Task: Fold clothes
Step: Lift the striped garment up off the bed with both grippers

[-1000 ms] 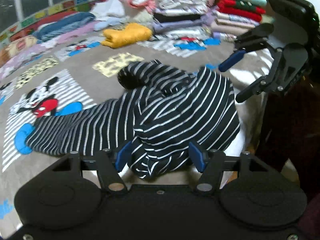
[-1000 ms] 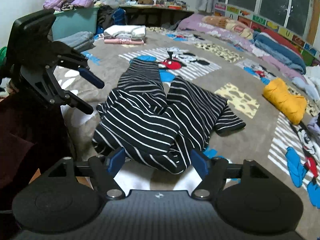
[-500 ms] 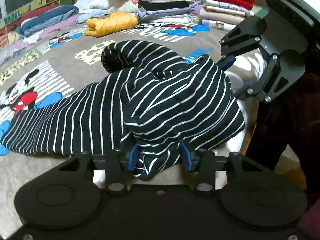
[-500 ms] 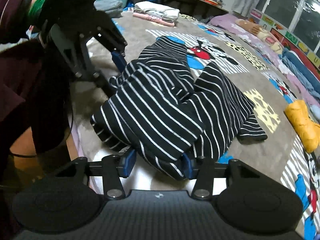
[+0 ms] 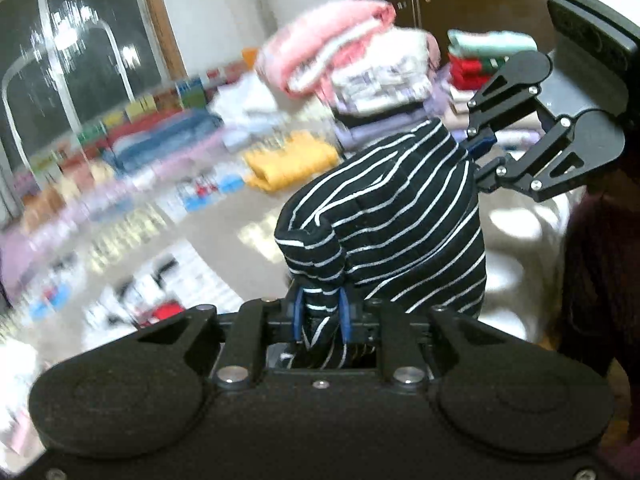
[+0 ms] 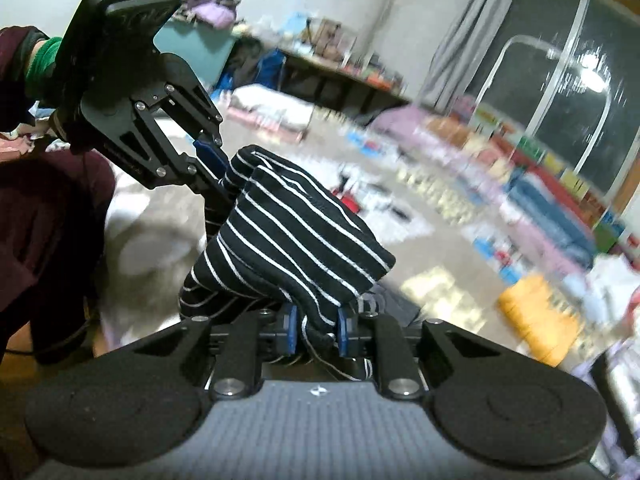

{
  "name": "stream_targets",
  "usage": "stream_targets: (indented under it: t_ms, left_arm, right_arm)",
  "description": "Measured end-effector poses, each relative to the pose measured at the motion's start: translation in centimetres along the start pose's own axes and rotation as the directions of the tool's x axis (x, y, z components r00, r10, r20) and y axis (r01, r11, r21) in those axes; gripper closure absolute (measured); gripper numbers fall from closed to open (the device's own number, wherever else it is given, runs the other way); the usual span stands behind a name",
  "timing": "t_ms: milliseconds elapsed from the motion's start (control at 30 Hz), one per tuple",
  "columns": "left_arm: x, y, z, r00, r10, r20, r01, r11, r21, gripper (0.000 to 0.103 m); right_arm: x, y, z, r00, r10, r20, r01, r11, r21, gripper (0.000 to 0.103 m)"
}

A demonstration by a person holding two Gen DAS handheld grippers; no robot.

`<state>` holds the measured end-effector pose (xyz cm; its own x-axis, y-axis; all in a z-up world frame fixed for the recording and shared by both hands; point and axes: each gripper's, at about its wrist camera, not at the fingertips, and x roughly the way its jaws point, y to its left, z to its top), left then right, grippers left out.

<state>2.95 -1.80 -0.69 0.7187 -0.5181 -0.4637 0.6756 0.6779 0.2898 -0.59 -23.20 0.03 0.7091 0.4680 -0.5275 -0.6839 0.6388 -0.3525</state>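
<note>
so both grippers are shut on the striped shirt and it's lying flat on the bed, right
Not flat. Both wrist views show the striped shirt lifted off the bed, bunched and hanging between the left gripper and right gripper. Both are indeed shut on it.

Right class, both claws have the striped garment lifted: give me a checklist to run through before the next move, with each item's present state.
1. Left claw shut on the striped garment: ok.
2. Right claw shut on the garment: ok.
3. Fabric stretched flat between the claws: not ok, it bunches.
4. Garment fully clear of the bed: cannot tell, its lower part is hidden.
5. Landing spot sharp in view: not ok, the background is blurred.
</note>
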Motion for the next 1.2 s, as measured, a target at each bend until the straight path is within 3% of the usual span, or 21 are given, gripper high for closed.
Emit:
stream_targets:
  t_ms: [200,600,833,1067,1200]
  left_arm:
    - [-3.0,2.6,4.9,0.994,0.056,0.093,-0.062,0.996,0.065,0.088]
    - [-7.0,7.6,11.5,0.976,0.074,0.206,-0.111,0.978,0.175,0.089]
    - [-3.6,11.2,12.4,0.985,0.08,0.155,-0.114,0.968,0.222,0.089]
    - [3.1,16.7,12.8,0.993,0.09,0.075,-0.104,0.972,0.209,0.089]
    - [6.4,19.4,14.3,0.987,0.149,0.065,-0.16,0.962,0.222,0.089]
  right_arm:
    - [-3.1,-2.5,4.2,0.994,-0.065,0.083,0.07,0.996,-0.053,0.084]
    - [-7.9,-9.2,12.3,0.979,-0.045,0.199,0.066,0.993,-0.099,0.085]
    - [-6.8,-13.2,14.7,0.977,0.001,0.213,0.016,0.997,-0.081,0.085]
    - [-0.9,-18.5,16.6,0.992,0.035,0.121,-0.03,0.999,-0.04,0.085]
    - [3.7,-21.3,17.4,0.998,0.019,0.064,-0.018,0.999,-0.031,0.085]
